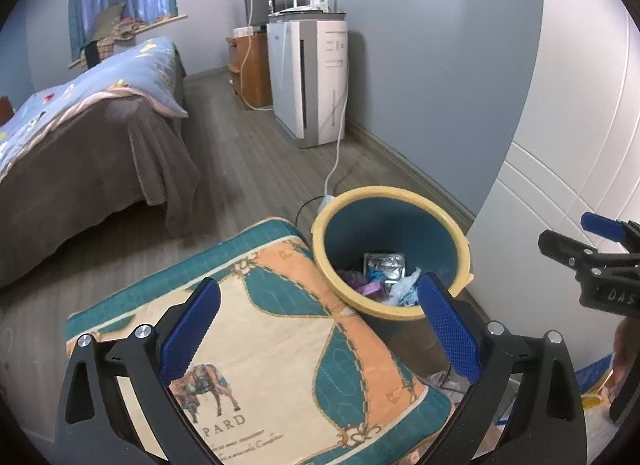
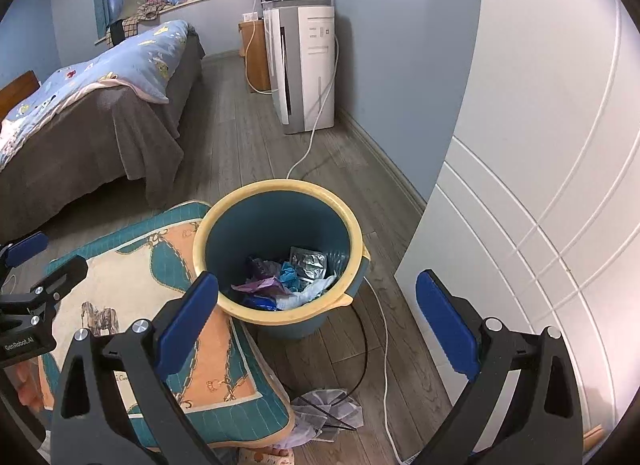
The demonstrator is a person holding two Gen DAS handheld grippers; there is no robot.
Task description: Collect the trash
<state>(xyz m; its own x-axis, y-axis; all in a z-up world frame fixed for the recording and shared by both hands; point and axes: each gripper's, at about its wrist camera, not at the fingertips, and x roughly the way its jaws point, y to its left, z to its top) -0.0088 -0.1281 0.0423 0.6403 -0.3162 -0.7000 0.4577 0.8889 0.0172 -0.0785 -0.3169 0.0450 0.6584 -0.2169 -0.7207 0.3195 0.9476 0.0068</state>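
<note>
Through the left wrist view, my left gripper hangs spread wide and empty over the patterned cushion; the trash bin stands on the floor at the cushion's far right corner, wrappers inside. From the right wrist view, my right gripper is also wide and empty above the bin's near rim, with crumpled plastic on the floor beside the cushion.

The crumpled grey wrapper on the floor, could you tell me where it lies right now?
In the right wrist view, the crumpled grey wrapper lies on the wooden floor, just in front of the yellow-rimmed teal bin, beside the patterned cushion.
</note>
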